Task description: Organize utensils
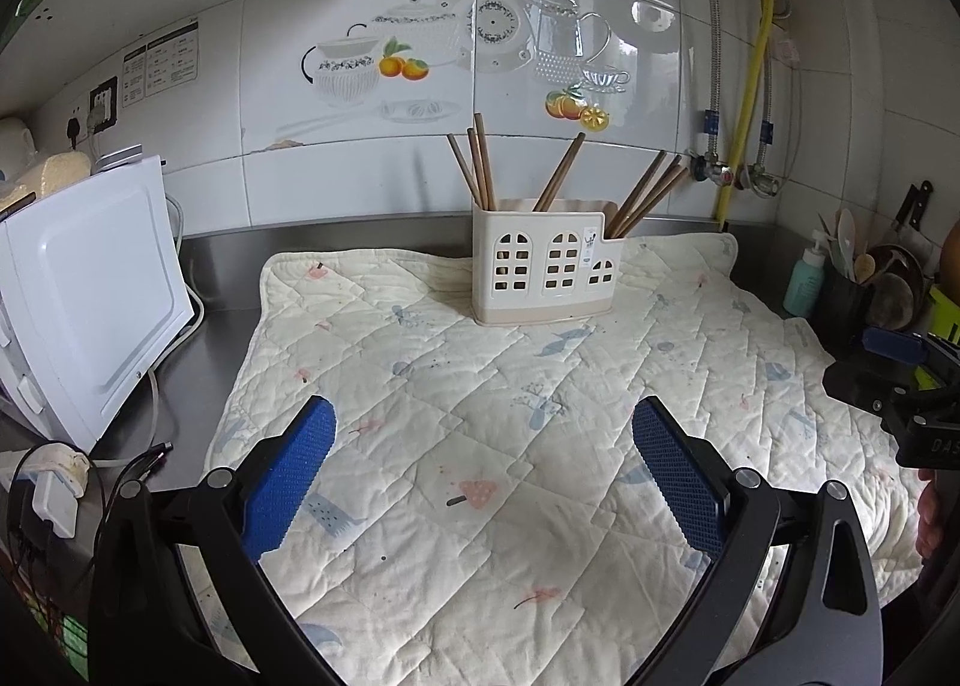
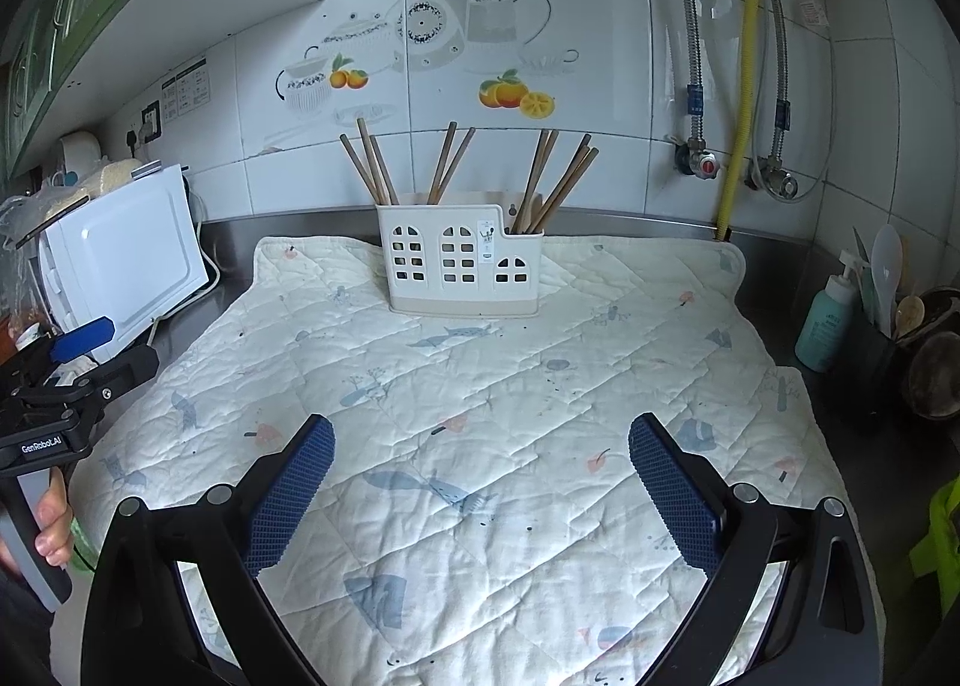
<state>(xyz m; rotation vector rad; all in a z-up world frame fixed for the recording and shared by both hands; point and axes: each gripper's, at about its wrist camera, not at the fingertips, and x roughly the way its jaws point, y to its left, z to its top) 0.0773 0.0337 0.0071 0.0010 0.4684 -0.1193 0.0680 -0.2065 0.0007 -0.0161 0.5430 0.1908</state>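
- The brown wooden chopsticks (image 1: 483, 161) (image 2: 372, 164) stand upright or leaning in a cream plastic utensil holder with arched window cut-outs (image 1: 540, 266) (image 2: 459, 266), in three clusters: left, middle and the lower right compartment.
- The utensil holder sits at the far edge of a pale quilted mat printed with small blue and pink figures (image 1: 510, 416) (image 2: 510, 386), close to the tiled wall.
- The mat lies on a grey steel bench (image 1: 222, 266) (image 2: 234, 233), covering most of it.
- The left gripper (image 1: 483, 437) (image 2: 81, 341) has black arms with blue textured pads (image 1: 291, 476); the jaws are spread wide with nothing between them, hovering over the near part of the mat, well apart from the holder.
- The right gripper (image 2: 480, 437) (image 1: 894, 353) is likewise spread wide and empty above the near mat; its blue pads (image 2: 672, 488) touch nothing.
- In the right wrist view, a hand (image 2: 51, 524) grips the grey handle of the left gripper at the left edge.
- A white box-shaped appliance (image 1: 90, 296) (image 2: 126, 254) stands on the bench left of the mat.
- A teal pump bottle (image 1: 804, 281) (image 2: 828, 320) stands right of the mat, beside a dark container of spoons (image 1: 846, 296) (image 2: 870, 350).
- A yellow hose (image 1: 750, 86) (image 2: 741, 74) runs down the wall behind.
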